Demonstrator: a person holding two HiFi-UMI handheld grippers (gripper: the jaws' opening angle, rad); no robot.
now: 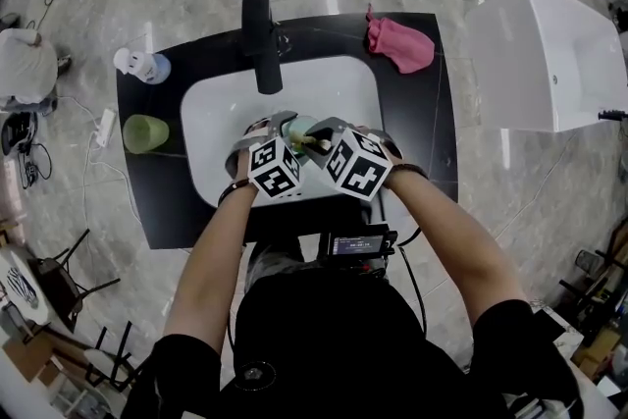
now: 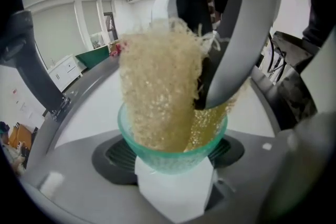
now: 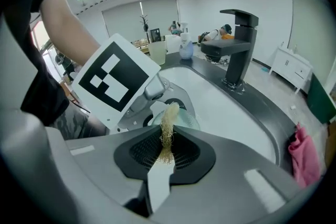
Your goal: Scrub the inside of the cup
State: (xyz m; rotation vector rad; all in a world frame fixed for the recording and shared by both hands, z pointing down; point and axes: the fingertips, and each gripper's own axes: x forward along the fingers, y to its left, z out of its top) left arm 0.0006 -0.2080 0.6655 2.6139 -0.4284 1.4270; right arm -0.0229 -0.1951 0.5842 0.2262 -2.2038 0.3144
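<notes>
Green cup sits clamped in wide-set left tongs, while right tongs pinch a loofah dipped inside it.

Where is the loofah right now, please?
In the left gripper view, the loofah stands in the teal cup held by the left hand-held gripper; the right hand-held gripper pinches it, above the white sink.
</notes>
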